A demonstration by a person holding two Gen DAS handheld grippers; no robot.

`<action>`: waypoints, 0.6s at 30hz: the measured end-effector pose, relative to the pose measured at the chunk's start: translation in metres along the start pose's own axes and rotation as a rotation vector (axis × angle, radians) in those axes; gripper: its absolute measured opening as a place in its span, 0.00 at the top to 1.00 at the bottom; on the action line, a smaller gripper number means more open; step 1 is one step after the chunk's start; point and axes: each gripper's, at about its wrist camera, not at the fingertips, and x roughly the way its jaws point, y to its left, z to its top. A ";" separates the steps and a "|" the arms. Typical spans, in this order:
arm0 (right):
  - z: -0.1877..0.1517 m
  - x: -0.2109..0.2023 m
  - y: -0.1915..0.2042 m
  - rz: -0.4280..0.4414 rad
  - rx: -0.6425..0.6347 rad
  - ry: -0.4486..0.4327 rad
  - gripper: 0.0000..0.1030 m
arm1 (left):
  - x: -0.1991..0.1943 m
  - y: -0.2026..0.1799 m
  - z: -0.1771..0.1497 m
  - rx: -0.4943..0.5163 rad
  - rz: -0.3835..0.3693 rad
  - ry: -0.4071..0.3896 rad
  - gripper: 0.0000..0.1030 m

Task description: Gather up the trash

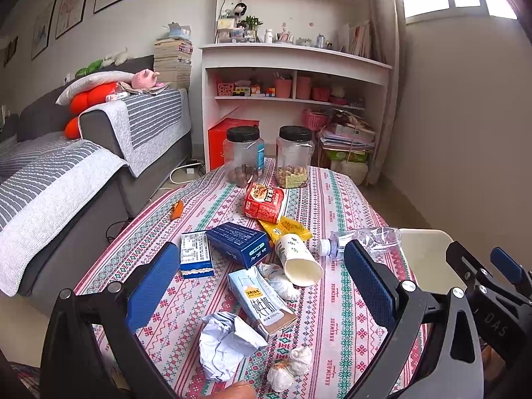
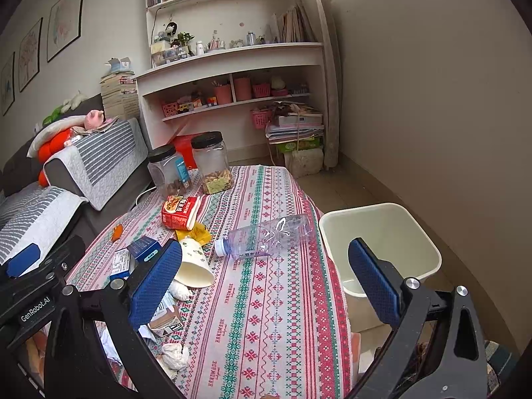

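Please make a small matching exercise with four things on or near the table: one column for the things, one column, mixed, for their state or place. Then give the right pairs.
Things:
1. paper cup
2. plastic bottle
3. waste bin
4. two jars

States or places:
A. upright, black lids on, at the far end of the table
B. beside the table, open at the top
C. lying on its side, open mouth towards the camera
D. clear, crumpled, lying flat with the cap on

Pairs: 1-C, 2-D, 3-B, 4-A

Open left gripper (image 1: pixel 262 286) above milk carton (image 1: pixel 261 302), crumpled paper (image 1: pixel 226 342).
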 end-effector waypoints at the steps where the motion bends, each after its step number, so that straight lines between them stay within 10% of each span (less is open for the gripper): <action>1: 0.001 0.004 0.001 0.006 -0.001 0.014 0.07 | 0.001 0.002 0.000 -0.005 0.002 0.007 0.06; 18: 0.053 0.104 0.035 0.236 -0.034 0.478 0.07 | 0.116 0.126 0.077 -0.223 0.000 0.428 0.07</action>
